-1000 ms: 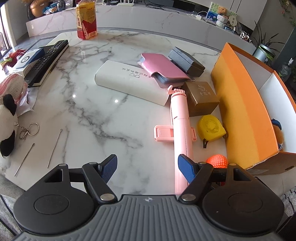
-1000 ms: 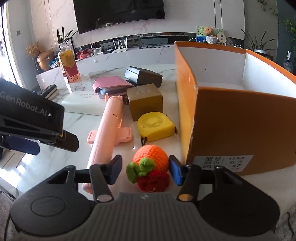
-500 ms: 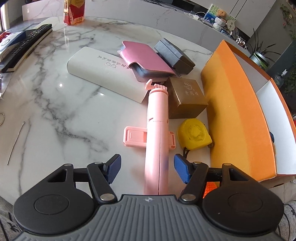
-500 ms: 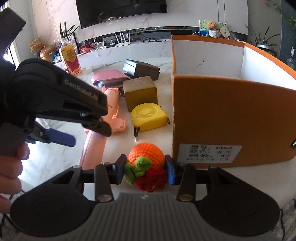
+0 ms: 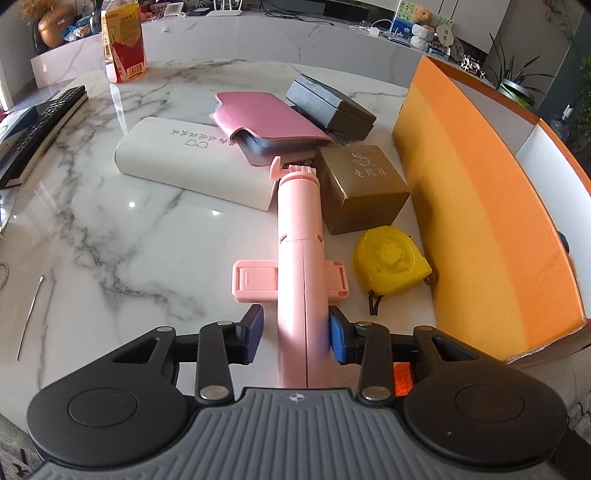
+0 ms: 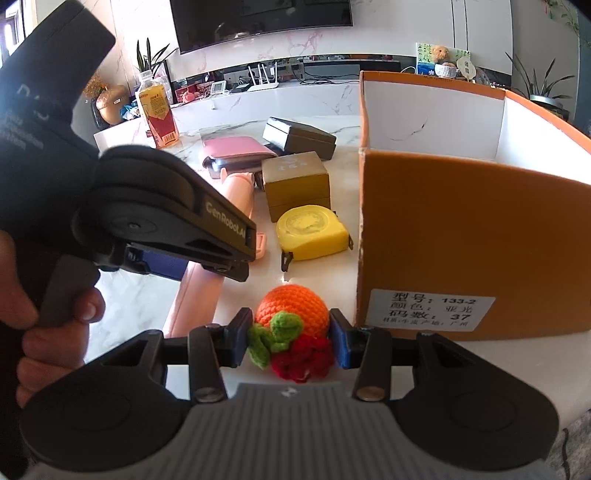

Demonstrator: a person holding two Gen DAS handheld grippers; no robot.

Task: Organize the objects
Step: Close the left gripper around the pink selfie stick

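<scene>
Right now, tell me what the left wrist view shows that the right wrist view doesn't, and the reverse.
Only the left wrist view shows the white case, the remote and the left gripper straddling the pink selfie stick. Only the right wrist view shows the TV and the right gripper pinching the crocheted orange. Both show the yellow tape measure, gold box and orange box.

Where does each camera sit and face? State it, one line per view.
Left wrist: on the left hand-held gripper, looking along the pink selfie stick between its fingers.
Right wrist: on the right hand-held gripper, facing the crocheted orange; the person's hand shows.
Shared: yellow tape measure, orange box.
</scene>
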